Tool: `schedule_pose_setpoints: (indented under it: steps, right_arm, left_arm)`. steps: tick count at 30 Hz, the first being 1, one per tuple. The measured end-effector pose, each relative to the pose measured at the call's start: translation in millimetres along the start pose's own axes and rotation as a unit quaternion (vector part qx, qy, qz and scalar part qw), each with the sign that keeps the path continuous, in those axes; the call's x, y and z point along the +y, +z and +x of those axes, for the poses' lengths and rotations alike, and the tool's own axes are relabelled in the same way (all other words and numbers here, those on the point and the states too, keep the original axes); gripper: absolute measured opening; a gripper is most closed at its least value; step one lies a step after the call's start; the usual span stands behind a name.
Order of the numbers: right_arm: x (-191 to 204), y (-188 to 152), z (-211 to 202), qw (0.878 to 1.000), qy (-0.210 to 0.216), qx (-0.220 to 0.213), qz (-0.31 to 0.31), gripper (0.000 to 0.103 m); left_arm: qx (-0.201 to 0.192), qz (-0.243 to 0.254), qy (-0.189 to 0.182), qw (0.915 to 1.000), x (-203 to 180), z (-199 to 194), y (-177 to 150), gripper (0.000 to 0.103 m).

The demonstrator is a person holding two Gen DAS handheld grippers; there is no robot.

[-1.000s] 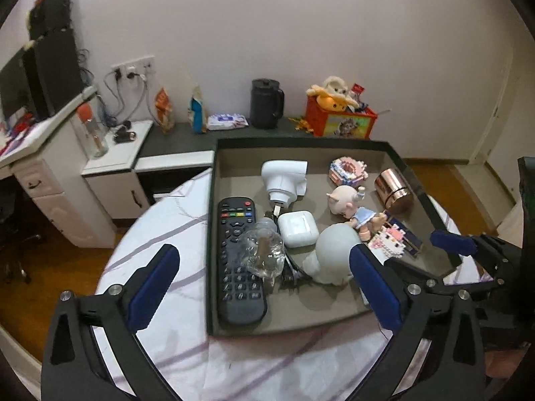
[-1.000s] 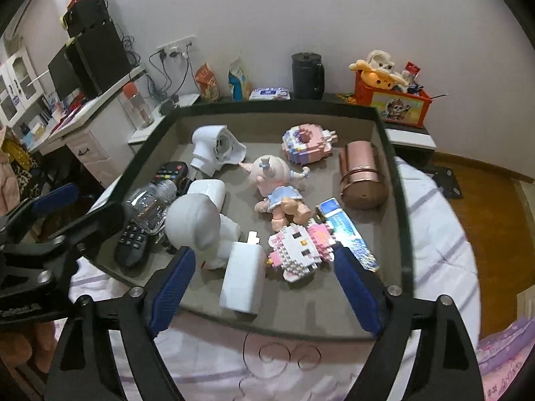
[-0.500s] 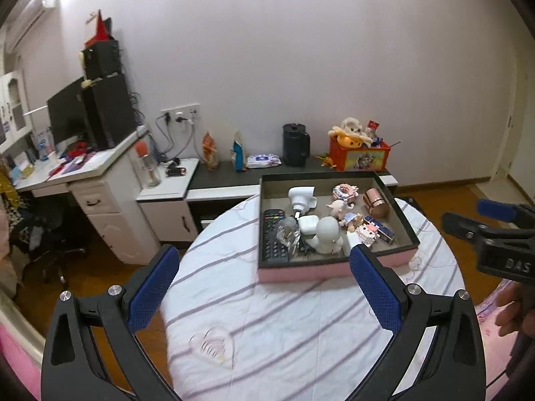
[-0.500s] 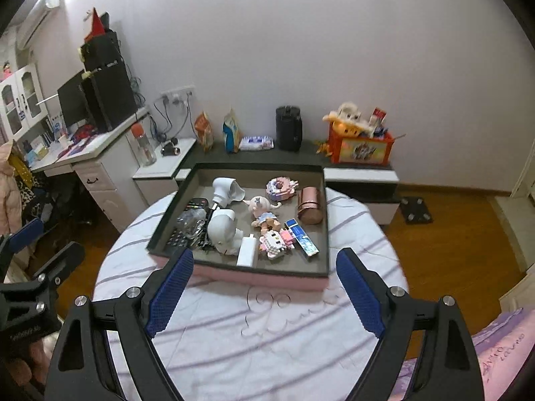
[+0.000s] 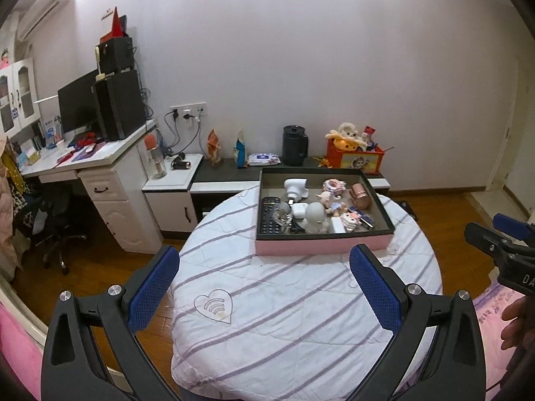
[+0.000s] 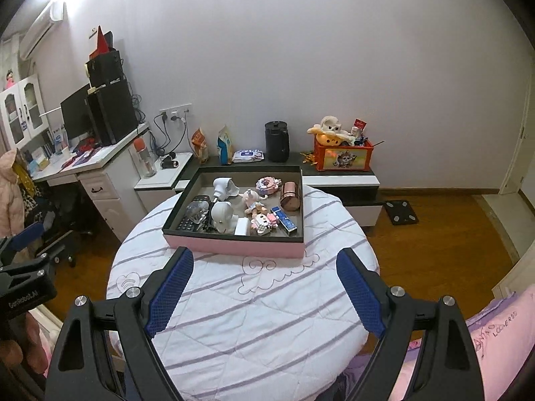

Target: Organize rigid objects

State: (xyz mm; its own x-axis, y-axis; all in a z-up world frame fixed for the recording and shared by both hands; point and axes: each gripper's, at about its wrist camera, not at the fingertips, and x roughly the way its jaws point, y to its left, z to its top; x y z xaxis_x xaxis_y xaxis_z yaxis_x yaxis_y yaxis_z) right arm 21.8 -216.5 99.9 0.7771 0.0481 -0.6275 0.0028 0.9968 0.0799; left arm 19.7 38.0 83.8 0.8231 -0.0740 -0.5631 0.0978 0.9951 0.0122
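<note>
A pink-sided box [image 5: 321,246] [image 6: 234,246] with a dark rim sits at the far side of the round table. Inside lie a black remote [image 5: 267,215], a clear bottle [image 6: 195,210], a white round-headed figure [image 6: 221,215], a white charger [image 5: 295,187], a pink doll [image 6: 252,200], a copper canister [image 6: 290,195] and a block figure [image 6: 264,223]. My left gripper [image 5: 264,287] hangs open over the near tablecloth, well back from the box, with nothing between its fingers. Over the table's near side my right gripper [image 6: 264,289] is also open and empty.
The table wears a white cloth with purple stripes [image 5: 284,300]. Behind it a low dark cabinet [image 6: 337,180] carries a black jug [image 6: 277,141], an orange toy crate [image 6: 342,156] and snack bags. A white desk [image 5: 83,160] with a monitor stands left. Wood floor lies right.
Both grippers have pulled back and up from right over the box to the near side of the table. The box's contents look unmoved. Both stay open.
</note>
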Motion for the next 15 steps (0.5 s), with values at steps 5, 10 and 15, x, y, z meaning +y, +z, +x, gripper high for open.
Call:
schedule_pose_setpoints:
  steps: [5,10,15]
  right_arm:
    - [0,-9,-6,1.000,-0.002,0.001,0.003,0.089]
    - [0,-14,-8,1.000,-0.003,0.002,0.004,0.089]
    - [1,-16,-11,1.000,-0.002,-0.001,0.004,0.089]
  left_arm:
    - [-0.008,0.006,-0.007,0.9999,-7,-11,-2,0.103]
    - [-0.011,0.008,-0.009,0.9999,-10,-18,-3,0.103]
    - [-0.016,0.005,-0.007,0.9998,-9,-24,-3,0.103]
